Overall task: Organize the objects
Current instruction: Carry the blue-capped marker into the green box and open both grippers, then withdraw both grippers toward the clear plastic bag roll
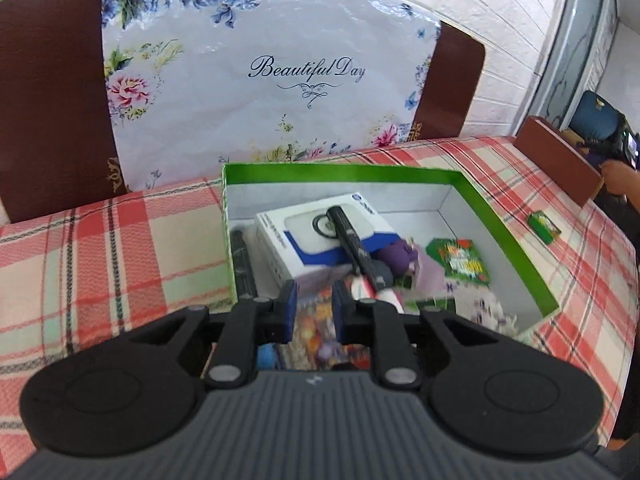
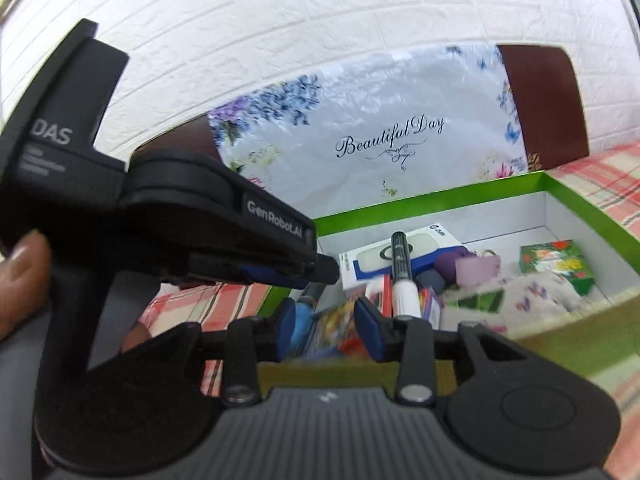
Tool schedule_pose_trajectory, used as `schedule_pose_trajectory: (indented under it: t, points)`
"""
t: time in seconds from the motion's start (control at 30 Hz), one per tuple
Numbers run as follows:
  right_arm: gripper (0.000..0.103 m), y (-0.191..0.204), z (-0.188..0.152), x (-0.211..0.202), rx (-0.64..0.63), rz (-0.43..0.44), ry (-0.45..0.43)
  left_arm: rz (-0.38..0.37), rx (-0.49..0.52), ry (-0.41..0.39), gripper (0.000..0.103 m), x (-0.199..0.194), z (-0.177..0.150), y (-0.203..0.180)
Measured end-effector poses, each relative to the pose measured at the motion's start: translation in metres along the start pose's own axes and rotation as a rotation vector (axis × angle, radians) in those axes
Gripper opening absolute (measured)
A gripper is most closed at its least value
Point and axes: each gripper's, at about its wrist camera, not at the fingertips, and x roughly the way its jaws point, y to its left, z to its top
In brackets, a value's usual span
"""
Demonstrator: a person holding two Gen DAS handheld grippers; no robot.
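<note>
Both hand-held grippers, left [image 1: 312,304] and right [image 2: 325,322], tilt down over the box [image 1: 500,216].

Black grippers, blue fingers [image 1: 289,308], ribbed grey bodies, perhaps rubber

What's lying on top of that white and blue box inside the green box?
A black-capped marker lies slanted across the white and blue box. Whatever is under that box is hidden.
</note>
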Motion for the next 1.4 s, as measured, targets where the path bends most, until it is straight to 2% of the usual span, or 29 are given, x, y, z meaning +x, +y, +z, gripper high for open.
schedule_pose_trajectory:
  t: [0.07, 0.17, 0.3, 0.4, 0.53, 0.7, 0.77, 0.8, 0.87, 0.97, 1.07, 1.4]
  points:
    - [0.035, 0.006, -0.010, -0.020, -0.007, -0.018, -0.035, 0.014, 0.022, -0.013, 0.022, -0.012, -0.012, -0.004]
    - [0.035, 0.012, -0.020, -0.039, -0.006, -0.040, -0.033, 0.054, 0.069, -0.036, 0.022, -0.027, -0.029, -0.012]
    - [0.035, 0.018, -0.036, -0.052, -0.022, -0.052, 0.031, 0.093, 0.069, -0.035, 0.022, -0.046, -0.051, -0.009]
    - [0.035, 0.021, -0.049, -0.052, -0.017, -0.058, 0.114, 0.130, 0.055, -0.009, 0.023, -0.055, -0.068, 0.001]
    - [0.035, 0.027, -0.063, -0.047, -0.022, -0.064, 0.193, 0.204, 0.026, 0.045, 0.028, -0.058, -0.093, 0.025]
    - [0.036, 0.044, -0.069, -0.043, -0.070, -0.057, 0.232, 0.281, -0.037, 0.072, 0.029, -0.068, -0.118, 0.064]
    - [0.036, 0.054, -0.072, -0.041, -0.100, -0.048, 0.243, 0.305, -0.050, 0.061, 0.038, -0.075, -0.126, 0.079]
    - [0.036, 0.060, -0.073, -0.040, -0.113, -0.043, 0.247, 0.313, -0.058, 0.051, 0.039, -0.079, -0.128, 0.086]
    - [0.036, 0.072, -0.075, -0.036, -0.140, -0.031, 0.256, 0.346, -0.070, 0.045, 0.040, -0.085, -0.132, 0.099]
    - [0.037, 0.091, -0.077, -0.030, -0.176, -0.011, 0.267, 0.348, -0.117, 0.033, 0.041, -0.093, -0.137, 0.121]
    - [0.037, 0.111, -0.080, -0.024, -0.216, 0.007, 0.275, 0.383, -0.140, 0.020, 0.042, -0.102, -0.142, 0.140]
    - [0.038, 0.165, -0.088, -0.003, -0.313, 0.058, 0.292, 0.471, -0.185, -0.019, 0.042, -0.122, -0.149, 0.196]
